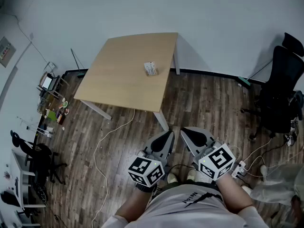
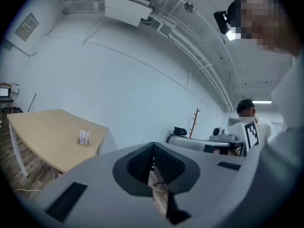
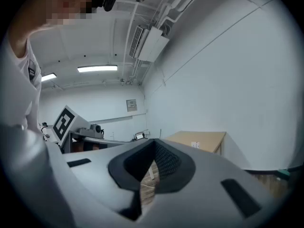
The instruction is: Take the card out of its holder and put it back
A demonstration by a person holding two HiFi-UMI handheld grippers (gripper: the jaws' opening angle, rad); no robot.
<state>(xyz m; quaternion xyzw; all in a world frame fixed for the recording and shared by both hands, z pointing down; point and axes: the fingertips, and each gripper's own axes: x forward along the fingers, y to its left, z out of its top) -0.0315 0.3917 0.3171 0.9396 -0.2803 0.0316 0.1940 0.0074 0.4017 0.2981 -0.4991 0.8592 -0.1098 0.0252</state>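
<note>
Both grippers held low and near the body, over wood floor [image 1: 209, 99], well short of the table [image 1: 123, 80].

Left gripper [image 1: 166, 137]: fingers together, pads meet at the tips, nothing btwn; only a thin slit lower down shows floor. Right gripper [image 1: 189, 133]: same, fingers closed on nothing.

Card holder [image 1: 151, 69] stands on the tabletop, right of ctr, toward the far edge. It is too small to tell the card apart from the holder; print unreadable. Left gripper view shows it as a small upright item [image 2: 84, 137]; right gripper view gives a mere speck [image 3: 194, 145].

Office chair [image 1: 280, 94] far right, partly cut off. White cable [image 1: 102, 146] on floor near the table leg.
</note>
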